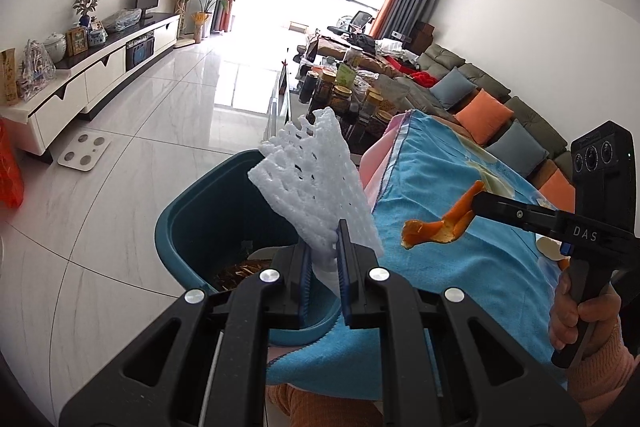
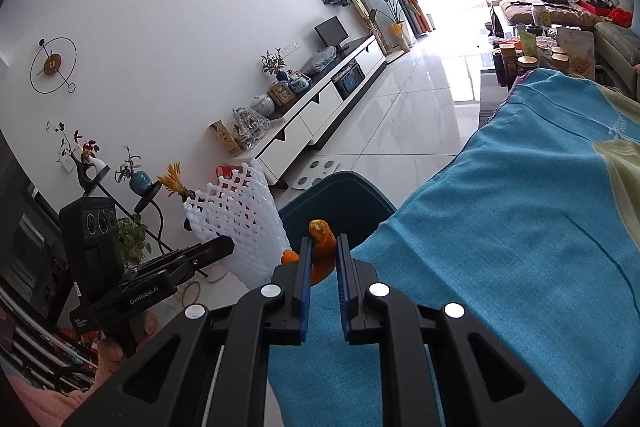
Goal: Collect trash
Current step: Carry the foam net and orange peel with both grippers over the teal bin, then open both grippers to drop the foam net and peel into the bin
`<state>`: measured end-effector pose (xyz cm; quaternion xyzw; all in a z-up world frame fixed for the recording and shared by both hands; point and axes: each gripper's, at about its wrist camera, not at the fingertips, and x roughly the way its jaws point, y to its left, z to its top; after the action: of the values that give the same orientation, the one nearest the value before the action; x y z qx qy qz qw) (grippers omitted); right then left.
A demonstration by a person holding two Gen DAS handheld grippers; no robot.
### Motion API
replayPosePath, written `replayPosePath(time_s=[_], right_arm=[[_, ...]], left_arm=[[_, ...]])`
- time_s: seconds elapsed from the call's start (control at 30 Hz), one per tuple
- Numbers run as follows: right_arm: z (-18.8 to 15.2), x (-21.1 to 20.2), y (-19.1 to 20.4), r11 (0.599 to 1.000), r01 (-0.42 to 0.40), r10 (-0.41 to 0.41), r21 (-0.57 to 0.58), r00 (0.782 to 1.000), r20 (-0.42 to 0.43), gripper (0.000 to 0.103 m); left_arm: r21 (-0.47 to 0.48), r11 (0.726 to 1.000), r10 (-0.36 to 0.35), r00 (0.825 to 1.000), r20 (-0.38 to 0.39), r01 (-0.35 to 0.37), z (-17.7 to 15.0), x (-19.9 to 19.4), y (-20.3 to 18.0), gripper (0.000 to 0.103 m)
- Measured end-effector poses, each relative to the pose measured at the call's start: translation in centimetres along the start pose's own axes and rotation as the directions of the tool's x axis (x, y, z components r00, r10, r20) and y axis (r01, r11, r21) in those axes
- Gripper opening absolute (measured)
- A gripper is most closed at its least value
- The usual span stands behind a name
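The left tongs (image 1: 324, 247) are clamping a white foam net (image 1: 312, 187) above the teal trash bin (image 1: 188, 227). The right tongs (image 2: 323, 259) are pinching an orange peel (image 2: 320, 247), hanging over the blue cloth (image 2: 520, 207) beside the bin's rim.

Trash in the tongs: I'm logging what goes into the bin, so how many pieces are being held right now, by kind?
White foam fruit net, in the left tongs: 1
Orange peel, in the right tongs: 1
Total: 2, both near the teal bin.
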<state>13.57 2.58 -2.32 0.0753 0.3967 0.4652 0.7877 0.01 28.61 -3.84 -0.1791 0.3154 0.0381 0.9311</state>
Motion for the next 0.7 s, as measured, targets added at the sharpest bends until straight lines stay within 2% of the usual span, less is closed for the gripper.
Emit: replayPosePath(time_s=[0.3,0.53,0.7], right_arm=[[0.9,3.8,0.9,1.0,0.02,-0.021,-0.018,0.998,-0.052,0.011],[1.1,6.9,1.6,0.999,0.039,-0.041,-0.026,0.994,-0.103,0.011],[0.7,8.4,1.5,0.998,0.058,-0.06,-0.021,0.988,-0.142,0.014]], left_arm=[[-0.023,0.999,0.045,0.998,-0.037,-0.046,0.0,2.4,1.7,0.013],[-0.016,0.997,0.078,0.995,-0.066,-0.079,0.0,4.8,1.5,0.013],[-0.035,0.997,0.072,0.993,-0.09,-0.076,0.1,6.8,1.7,0.015]])
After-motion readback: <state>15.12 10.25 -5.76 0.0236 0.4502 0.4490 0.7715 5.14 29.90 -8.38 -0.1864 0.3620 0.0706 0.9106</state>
